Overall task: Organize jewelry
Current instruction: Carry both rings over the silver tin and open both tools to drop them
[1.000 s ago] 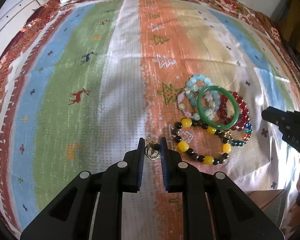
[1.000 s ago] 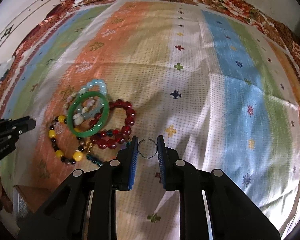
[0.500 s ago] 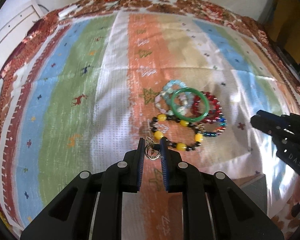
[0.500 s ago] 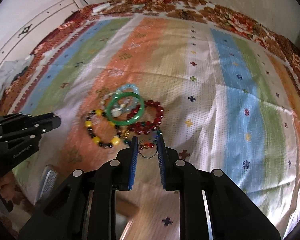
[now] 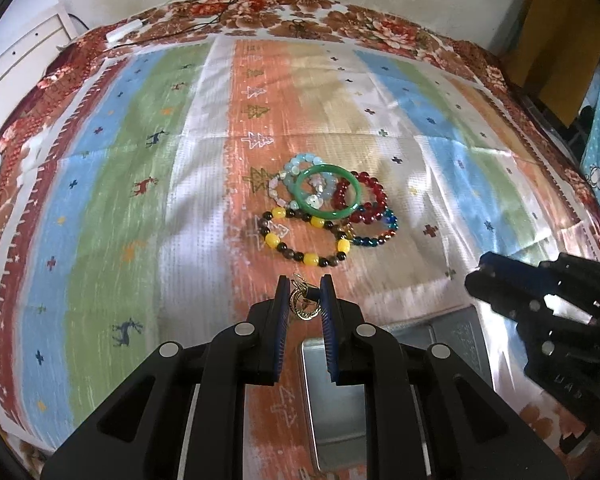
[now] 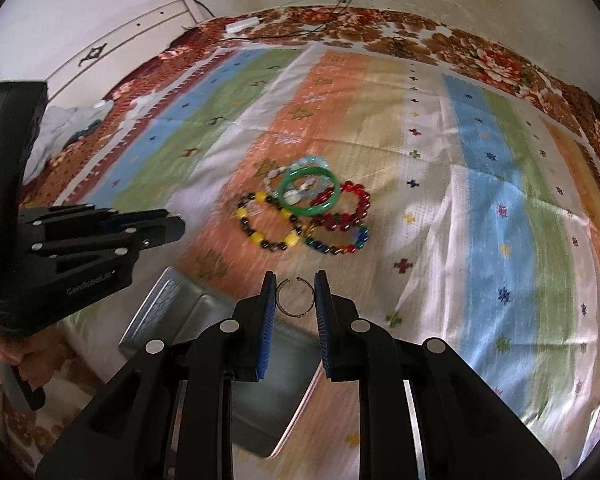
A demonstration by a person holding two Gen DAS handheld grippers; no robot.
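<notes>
Tin (image 5: 384,392) newly below both loaded grippers, bracelets (image 5: 324,208) now farther.

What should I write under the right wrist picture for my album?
The right claw pinches a thin open ring above a metal tin, with bracelets piled on the striped cloth.

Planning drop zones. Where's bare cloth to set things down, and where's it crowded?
Free: wide blue and green stripes left of the bracelet pile, and the white, blue and green stripes to its right, out to the floral border. Also the far cloth beyond the pile. Crowded: the near edge, where the metal tin, left gripper and right gripper bunch together.
</notes>
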